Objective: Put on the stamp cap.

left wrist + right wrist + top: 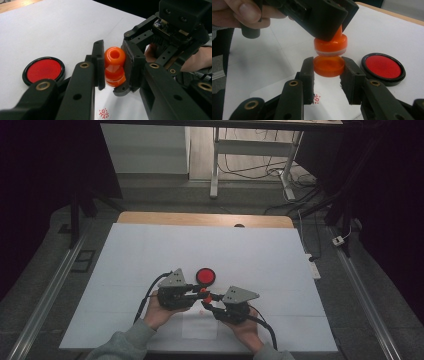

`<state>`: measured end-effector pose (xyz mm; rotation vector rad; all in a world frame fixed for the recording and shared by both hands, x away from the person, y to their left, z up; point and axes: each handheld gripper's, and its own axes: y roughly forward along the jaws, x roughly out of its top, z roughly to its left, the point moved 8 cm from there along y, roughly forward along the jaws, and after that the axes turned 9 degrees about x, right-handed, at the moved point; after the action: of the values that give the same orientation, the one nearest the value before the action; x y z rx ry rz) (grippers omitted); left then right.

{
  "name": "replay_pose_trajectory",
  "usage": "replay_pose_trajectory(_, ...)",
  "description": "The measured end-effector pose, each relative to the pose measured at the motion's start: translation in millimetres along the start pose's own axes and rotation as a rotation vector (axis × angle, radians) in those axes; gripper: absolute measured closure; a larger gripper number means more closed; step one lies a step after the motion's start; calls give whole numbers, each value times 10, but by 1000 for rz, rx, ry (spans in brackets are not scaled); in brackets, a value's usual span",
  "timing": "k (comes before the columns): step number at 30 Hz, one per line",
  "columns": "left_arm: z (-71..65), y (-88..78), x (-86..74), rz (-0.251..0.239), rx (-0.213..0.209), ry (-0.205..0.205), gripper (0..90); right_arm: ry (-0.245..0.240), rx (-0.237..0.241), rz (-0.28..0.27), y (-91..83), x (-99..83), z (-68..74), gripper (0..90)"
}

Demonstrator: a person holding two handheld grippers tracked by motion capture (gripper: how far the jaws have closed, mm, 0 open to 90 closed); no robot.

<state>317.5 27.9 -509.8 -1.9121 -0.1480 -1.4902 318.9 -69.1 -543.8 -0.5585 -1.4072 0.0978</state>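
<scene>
Midway above the near part of the white-covered bench (pixel 150 250), the left claw (pixel 113 67) is clamping the knobbed handle of a glossy orange plastic stamp (pixel 114 60), while the right claw (pixel 328 72) is gripping the stamp's round orange cap (pixel 328 65) just below it. A thin gap is showing between cap and stamp body, so the step in hand is looking like pulling the cap off or pressing it on. Doing it well is likely meaning keeping both pieces on one straight axis, moving the cap squarely along it without tilting, and holding the left claw firm so the smooth handle is not slipping. Just to the far side, a round black-rimmed red ink pad (pixel 205 276) is lying open on the bench. Beneath the claws, a white paper sheet (pixel 200 326) is bearing a red stamped seal mark (pixel 103 114), its characters too small to read.
</scene>
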Motion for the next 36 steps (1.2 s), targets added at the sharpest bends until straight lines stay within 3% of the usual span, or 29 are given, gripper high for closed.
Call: replay_pose_trajectory(36, -44, 62, -36, 16, -8, 7, 721, 17, 1, -13, -16, 11, -10, 640)
